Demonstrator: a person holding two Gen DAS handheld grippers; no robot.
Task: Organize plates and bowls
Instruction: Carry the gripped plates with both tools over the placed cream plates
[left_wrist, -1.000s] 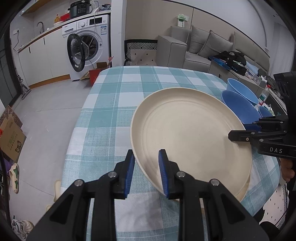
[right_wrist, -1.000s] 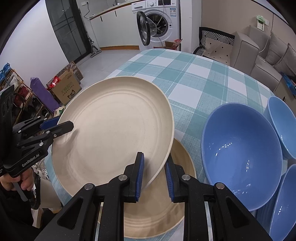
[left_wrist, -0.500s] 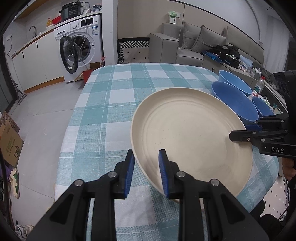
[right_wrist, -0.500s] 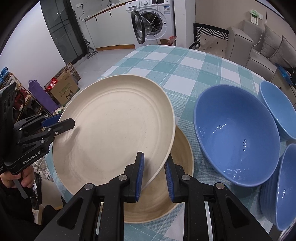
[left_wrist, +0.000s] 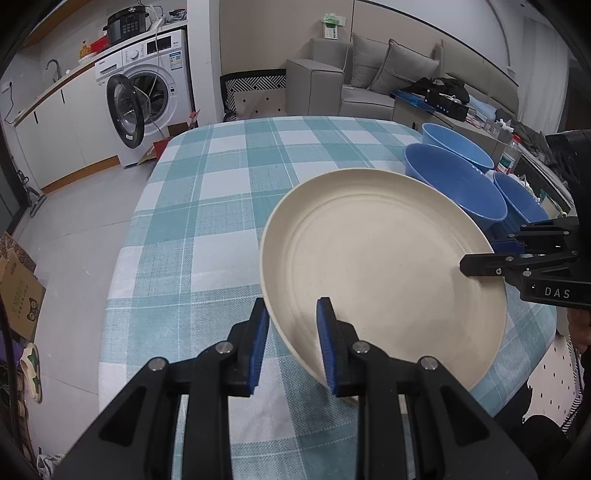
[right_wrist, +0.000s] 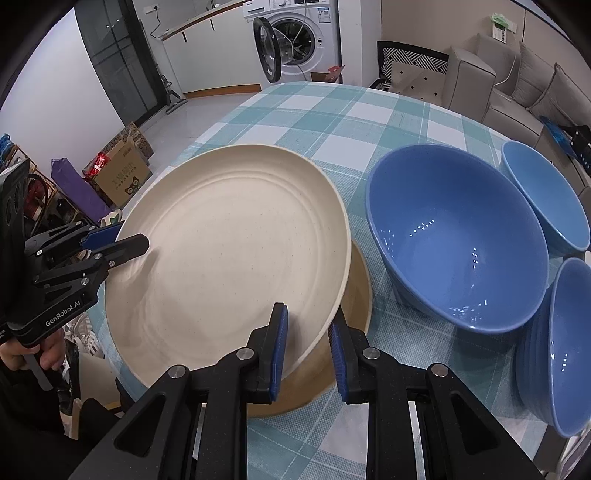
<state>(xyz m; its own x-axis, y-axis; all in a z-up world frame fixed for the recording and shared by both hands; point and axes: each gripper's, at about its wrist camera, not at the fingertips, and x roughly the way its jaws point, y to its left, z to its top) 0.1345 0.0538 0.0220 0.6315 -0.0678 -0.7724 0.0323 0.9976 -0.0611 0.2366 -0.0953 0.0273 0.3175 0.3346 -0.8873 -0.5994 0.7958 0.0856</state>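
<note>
1. Broadly, a table under a teal-and-white checked cloth (left_wrist: 207, 206) fills both wrist views; behind it stand a washing machine (left_wrist: 147, 99) with its door open and a grey sofa (left_wrist: 369, 81).
2. A cream plate (right_wrist: 229, 251) is held tilted above the table's near edge, gripped at opposite rims by both grippers.
3. Beneath it a tan plate (right_wrist: 354, 306) lies flat on the cloth, mostly covered by the cream one; whether the two touch cannot be told from here.
4. A large blue bowl (right_wrist: 458, 236) sits on the cloth just beside the tan plate, open side up.
5. A smaller blue bowl (right_wrist: 543, 199) sits behind it, and what looks like a stack of blue bowls (right_wrist: 557, 350) stands at the right edge of the right wrist view.
6. The right gripper (right_wrist: 306, 332) has its blue-padded jaws nearly closed, pinching the cream plate's rim.
7. The left gripper (left_wrist: 291, 332) likewise clamps the opposite rim, jaws drawn in narrow on it.
8. A hand (right_wrist: 33, 354) holds the left gripper's handle at the lower left of the right wrist view.
</note>
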